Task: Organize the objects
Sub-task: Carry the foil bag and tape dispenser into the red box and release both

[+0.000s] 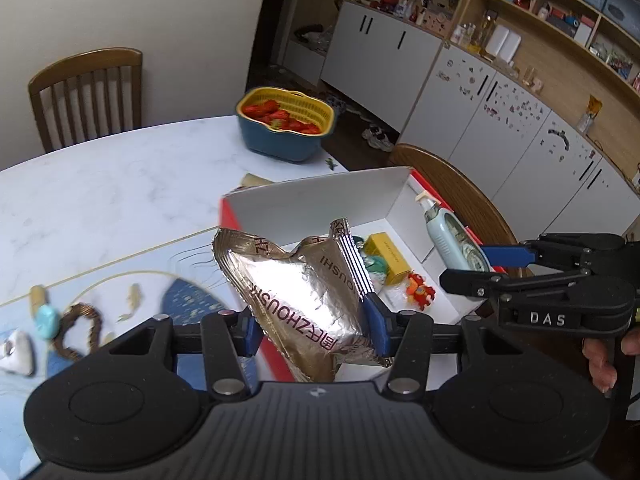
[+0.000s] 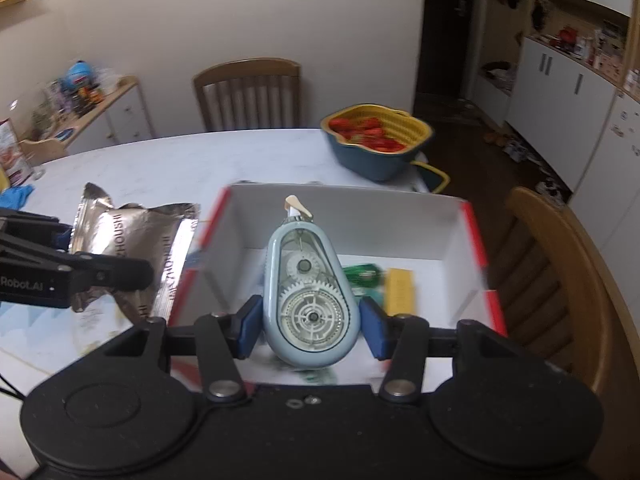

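Observation:
My left gripper (image 1: 314,330) is shut on a silver foil packet (image 1: 304,292) and holds it at the left edge of a white box with red trim (image 1: 320,204). The packet also shows in the right wrist view (image 2: 132,248). My right gripper (image 2: 308,326) holds a pale blue dispenser with clear gears (image 2: 310,296) above the box (image 2: 352,208); its pads (image 2: 250,326) press its sides. In the left wrist view the dispenser (image 1: 448,236) sits over the box's right side. Inside the box lie a yellow carton (image 1: 388,252), a green item (image 1: 376,264) and a small red toy (image 1: 420,290).
A blue and yellow basket of strawberries (image 1: 286,128) stands at the table's far edge. A beaded bracelet (image 1: 80,330), a teal piece (image 1: 48,320) and a white object (image 1: 18,352) lie on the blue mat at left. Wooden chairs (image 2: 560,280) stand around the table.

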The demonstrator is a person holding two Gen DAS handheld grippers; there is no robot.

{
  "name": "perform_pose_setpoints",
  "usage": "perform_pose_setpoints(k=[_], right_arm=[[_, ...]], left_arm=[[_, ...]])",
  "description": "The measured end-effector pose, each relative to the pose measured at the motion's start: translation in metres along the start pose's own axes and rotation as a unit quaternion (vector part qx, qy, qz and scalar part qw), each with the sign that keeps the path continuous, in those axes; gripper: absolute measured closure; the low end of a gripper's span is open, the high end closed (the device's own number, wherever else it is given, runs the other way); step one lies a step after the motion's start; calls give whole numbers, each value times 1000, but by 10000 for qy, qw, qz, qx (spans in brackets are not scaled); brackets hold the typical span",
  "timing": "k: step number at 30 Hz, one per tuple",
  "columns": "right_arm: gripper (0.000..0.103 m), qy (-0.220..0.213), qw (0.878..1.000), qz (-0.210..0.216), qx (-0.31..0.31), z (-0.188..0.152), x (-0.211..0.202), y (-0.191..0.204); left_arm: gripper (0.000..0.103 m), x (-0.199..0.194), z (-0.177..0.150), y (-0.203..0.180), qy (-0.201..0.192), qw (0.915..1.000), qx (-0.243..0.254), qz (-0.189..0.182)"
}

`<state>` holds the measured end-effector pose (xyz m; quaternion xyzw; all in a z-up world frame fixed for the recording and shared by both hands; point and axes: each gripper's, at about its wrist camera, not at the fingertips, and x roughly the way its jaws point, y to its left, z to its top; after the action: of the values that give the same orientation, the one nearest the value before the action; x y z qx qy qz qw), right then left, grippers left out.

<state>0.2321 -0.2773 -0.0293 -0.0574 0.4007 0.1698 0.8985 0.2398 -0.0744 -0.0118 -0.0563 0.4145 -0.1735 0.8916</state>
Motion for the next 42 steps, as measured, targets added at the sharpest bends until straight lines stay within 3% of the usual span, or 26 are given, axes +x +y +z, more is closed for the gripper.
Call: perform_pose_setpoints(k=[11,18,27,33,42], right_arm=[[53,277,9993,-239,62,-5,32,-55],[53,610,9980,-172,-17,-1,66,-66],[53,990,9946,-57,-291,-11,93,-70],[53,1023,9922,-103,-710,-13,99,-60],[53,1347,9857,-95,-1011,-12,116,-50]], left_arm=[[53,70,21,-28,416,9991,-66,39],[53,107,21,-48,739,9967,327,76],[53,139,16,-55,1024,9926,630,185],[53,154,14,-56,1216,9894,747,256],[52,166,13,-46,1444,9873,621,228]])
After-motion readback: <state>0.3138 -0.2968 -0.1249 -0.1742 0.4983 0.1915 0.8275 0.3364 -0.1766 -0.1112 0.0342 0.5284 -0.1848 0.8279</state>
